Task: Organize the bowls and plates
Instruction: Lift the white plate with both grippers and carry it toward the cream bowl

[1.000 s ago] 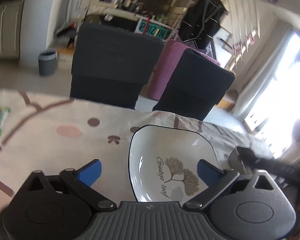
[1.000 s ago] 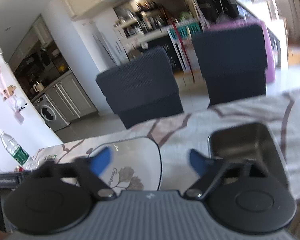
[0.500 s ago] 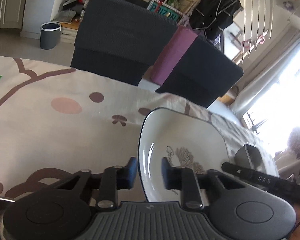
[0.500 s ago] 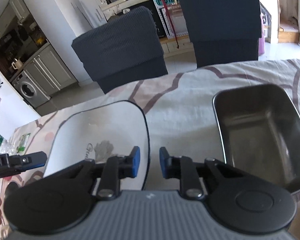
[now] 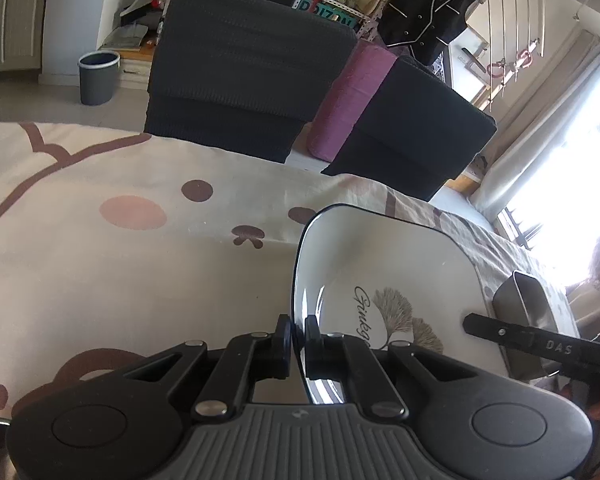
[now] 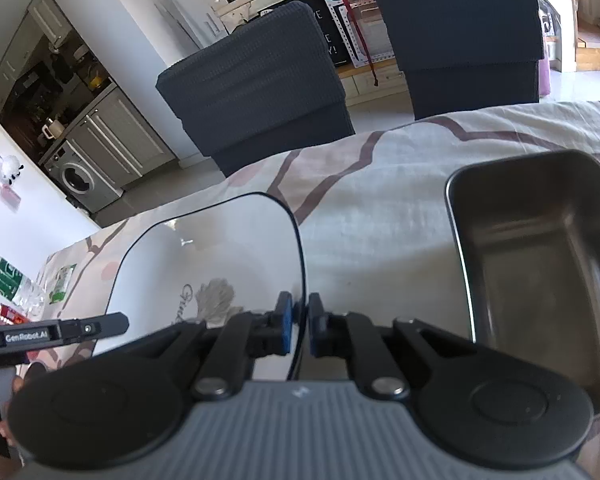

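A white square plate (image 5: pixel 388 272) with a dark rim and a ginkgo leaf print lies on the patterned tablecloth. My left gripper (image 5: pixel 297 340) is shut on the plate's left rim. My right gripper (image 6: pixel 299 326) is shut on the same plate (image 6: pixel 212 256) at its right rim. A rectangular steel tray (image 6: pixel 540 256) stands just right of the plate; it also shows in the left wrist view (image 5: pixel 524 304). Each gripper's body appears in the other's view.
Two dark chairs (image 5: pixel 244 64) stand at the table's far edge, with a purple cushion (image 5: pixel 352 96) between them. A water bottle (image 6: pixel 4 280) and small packets (image 6: pixel 64 280) lie at the table's left end. The tablecloth (image 5: pixel 120 248) stretches left of the plate.
Both grippers went from wide open to shut on opposite rims of the plate. The views moved closer to the plate and steadied.
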A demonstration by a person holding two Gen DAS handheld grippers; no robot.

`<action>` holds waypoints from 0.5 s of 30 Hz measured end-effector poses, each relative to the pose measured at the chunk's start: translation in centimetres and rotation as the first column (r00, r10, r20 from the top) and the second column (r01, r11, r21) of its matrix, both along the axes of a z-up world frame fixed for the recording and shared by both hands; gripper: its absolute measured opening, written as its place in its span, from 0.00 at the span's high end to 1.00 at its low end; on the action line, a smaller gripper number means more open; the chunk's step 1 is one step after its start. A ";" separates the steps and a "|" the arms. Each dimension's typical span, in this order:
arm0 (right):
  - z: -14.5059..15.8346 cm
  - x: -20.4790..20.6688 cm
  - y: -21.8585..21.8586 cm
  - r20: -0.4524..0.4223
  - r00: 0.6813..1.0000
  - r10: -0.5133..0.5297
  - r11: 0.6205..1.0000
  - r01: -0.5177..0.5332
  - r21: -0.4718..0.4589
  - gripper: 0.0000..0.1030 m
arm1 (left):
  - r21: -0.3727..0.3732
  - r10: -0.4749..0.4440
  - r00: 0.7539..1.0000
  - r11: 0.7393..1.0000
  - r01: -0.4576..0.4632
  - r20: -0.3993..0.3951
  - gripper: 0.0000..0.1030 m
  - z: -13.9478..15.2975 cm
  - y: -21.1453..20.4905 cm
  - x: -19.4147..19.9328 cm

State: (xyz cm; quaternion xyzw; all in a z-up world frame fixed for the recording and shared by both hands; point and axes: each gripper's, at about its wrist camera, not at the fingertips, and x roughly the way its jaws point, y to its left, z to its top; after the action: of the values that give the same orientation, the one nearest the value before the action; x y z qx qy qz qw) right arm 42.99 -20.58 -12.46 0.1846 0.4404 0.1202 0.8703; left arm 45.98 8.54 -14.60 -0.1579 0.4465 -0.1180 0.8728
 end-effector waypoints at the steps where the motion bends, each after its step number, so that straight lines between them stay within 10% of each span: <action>1: 0.2 -0.2 0.0 0.003 1.000 0.002 1.000 -0.002 -0.001 0.91 | 0.001 0.000 1.000 1.000 0.000 0.006 0.94 0.0 0.0 -0.1; 15: 6.6 -3.8 -1.0 0.092 0.996 -0.017 1.000 0.016 0.012 0.91 | -0.007 -0.023 0.989 1.000 0.024 0.147 0.94 8.0 -1.5 -5.6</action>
State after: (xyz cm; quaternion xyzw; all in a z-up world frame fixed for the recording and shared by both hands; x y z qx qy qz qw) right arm 39.18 -21.62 -5.89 0.1874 0.3976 0.1237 0.8896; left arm 40.43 7.07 -6.57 -0.1473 0.3825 -0.1412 0.9011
